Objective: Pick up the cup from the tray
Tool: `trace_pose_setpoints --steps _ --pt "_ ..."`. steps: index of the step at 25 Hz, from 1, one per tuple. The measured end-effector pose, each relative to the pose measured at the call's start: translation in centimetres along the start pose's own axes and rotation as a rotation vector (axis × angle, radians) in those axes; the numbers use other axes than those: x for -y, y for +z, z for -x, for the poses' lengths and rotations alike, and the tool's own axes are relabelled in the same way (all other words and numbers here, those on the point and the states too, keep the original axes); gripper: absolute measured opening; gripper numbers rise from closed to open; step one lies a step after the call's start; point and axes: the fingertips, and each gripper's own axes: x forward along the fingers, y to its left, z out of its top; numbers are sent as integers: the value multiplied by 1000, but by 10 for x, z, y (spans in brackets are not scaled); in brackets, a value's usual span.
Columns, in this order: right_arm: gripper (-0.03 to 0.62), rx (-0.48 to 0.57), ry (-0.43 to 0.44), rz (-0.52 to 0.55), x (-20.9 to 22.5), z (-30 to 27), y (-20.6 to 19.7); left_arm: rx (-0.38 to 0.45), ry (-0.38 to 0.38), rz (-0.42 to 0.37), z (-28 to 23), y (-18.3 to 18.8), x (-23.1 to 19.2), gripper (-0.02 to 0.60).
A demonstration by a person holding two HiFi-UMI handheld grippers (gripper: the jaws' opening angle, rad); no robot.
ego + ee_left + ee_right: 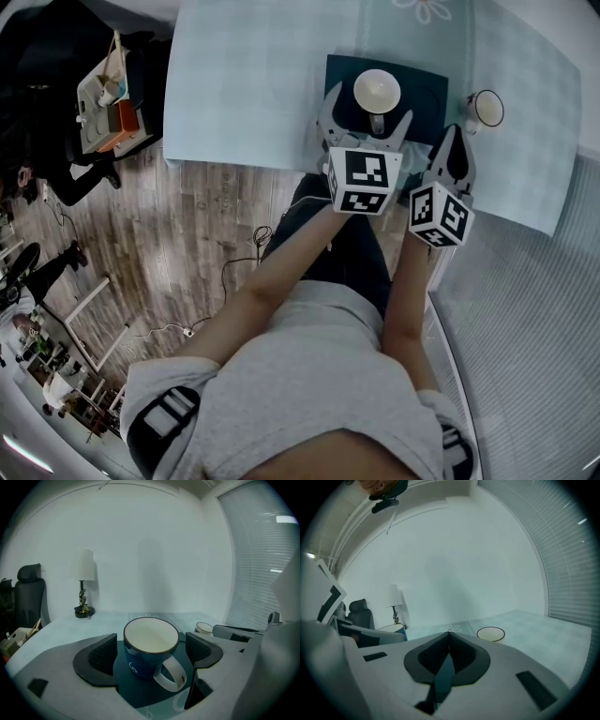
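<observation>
The left gripper point(370, 105) is held wide open, jaws flanking the blue cup point(149, 649), which stands untouched on the dark tray point(427, 89). The grasp is being lined up; a squeeze on the cup's body is called for next. The right gripper point(454, 141) is clenched and empty, just right of the tray.

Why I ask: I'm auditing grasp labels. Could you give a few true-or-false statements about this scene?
1. The blue cup stands on the tray. True.
2. The left claw is clamped on the blue cup. False: it is open, with the cup between its pads.
3. The right claw is shut and empty. True.
4. The white cup sits on the tray too. False: it stands on the table, right of the tray.
</observation>
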Motion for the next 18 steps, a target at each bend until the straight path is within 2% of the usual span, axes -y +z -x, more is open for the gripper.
trace_pose_setpoints --steps 7,18 --pt "8 -12 11 -4 0 -8 -4 -31 2 -29 -13 -8 -1 445" --pt "8 -31 18 -12 2 -17 -12 -32 -11 -69 -25 -7 -1 440"
